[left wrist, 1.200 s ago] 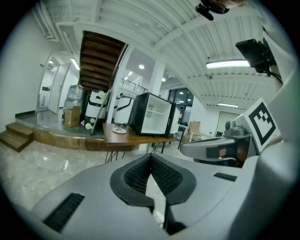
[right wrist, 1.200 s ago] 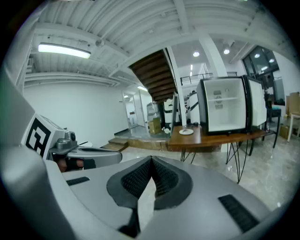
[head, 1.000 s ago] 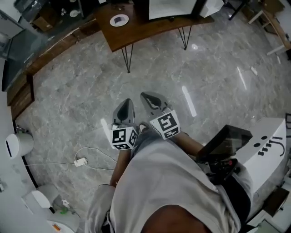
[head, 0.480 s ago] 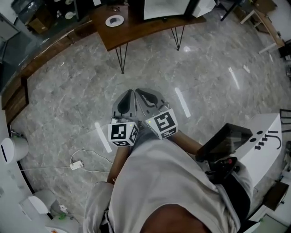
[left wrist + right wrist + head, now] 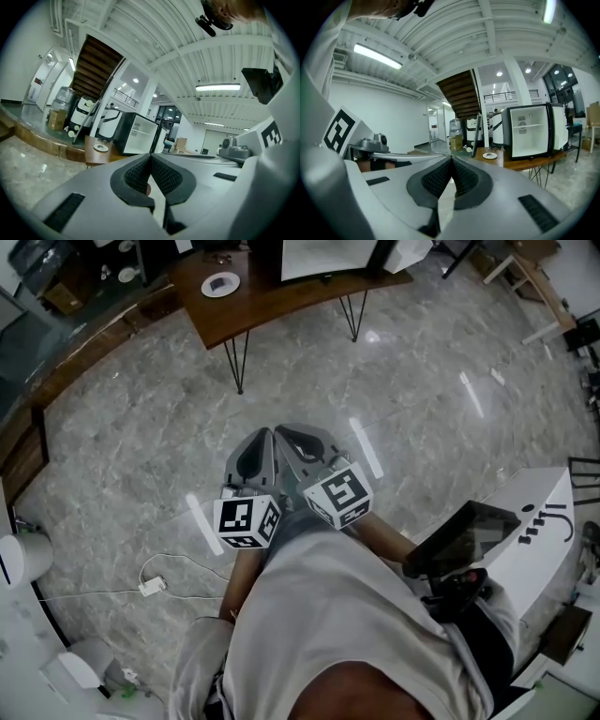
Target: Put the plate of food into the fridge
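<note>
Plate [image 5: 221, 283] on table [image 5: 281, 301], well beyond left gripper [image 5: 263, 435], right gripper [image 5: 285, 432] (both closed).

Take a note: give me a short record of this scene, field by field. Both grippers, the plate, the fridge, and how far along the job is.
left gripper: shut, nothing between the jaws
right gripper: shut, nothing between the jaws
plate: on the wooden table, beside the fridge, far from both grippers
fridge: on the same table, door open, white inside
floor: grey marble, white cable lying on it
progress: plate not yet picked up
</note>
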Demonstrator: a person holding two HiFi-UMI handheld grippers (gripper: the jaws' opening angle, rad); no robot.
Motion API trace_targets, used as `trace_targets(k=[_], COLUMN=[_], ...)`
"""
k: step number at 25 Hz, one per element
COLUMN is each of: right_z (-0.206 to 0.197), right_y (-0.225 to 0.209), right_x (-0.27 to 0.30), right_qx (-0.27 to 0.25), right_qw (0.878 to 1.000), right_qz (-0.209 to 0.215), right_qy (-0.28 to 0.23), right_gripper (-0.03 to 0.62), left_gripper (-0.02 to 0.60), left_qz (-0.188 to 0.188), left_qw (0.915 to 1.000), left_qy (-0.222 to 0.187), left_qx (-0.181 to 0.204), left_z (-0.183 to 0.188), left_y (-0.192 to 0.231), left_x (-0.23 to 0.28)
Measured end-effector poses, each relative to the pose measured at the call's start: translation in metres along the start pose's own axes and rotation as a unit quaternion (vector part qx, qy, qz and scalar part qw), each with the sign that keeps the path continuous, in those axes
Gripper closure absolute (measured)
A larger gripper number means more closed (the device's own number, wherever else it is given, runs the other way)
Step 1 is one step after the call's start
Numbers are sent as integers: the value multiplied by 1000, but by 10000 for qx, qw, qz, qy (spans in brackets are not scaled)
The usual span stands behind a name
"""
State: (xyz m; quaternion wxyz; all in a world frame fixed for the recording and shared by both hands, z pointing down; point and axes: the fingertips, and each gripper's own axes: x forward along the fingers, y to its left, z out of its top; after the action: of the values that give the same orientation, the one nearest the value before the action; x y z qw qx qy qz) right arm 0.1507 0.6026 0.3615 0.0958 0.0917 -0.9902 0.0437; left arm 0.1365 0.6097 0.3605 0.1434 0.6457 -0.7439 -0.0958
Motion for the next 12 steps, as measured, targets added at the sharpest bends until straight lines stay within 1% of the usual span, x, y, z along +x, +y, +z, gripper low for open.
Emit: trace_targets(k=[2,4,7,10,12], right_z=[7,10,11,15,20], right_y=[-12,-27,-57,-95,-127], right_x=[14,35,73,114,143], right_qx=[171,377,727,718,688], right_qw=[9997,9990,9968,9968,9970], right_qz=[141,180,262,308,306], right_qy=[-124,-176,-194,-162,-153], right_gripper=[577,577,578,578,578], left_gripper=[569,569,569,569,569], left_qz=[172,320,434,502,511], left_qw=[9998,9994,9990,9986,9984], left_qy=[-43,-91,-7,145,203], left_qx=[-64,-87,-58,54,135], left_z=[12,24,33,39,44], left_y=[8,20,43,70,86], left_x=[14,32,70,119,160])
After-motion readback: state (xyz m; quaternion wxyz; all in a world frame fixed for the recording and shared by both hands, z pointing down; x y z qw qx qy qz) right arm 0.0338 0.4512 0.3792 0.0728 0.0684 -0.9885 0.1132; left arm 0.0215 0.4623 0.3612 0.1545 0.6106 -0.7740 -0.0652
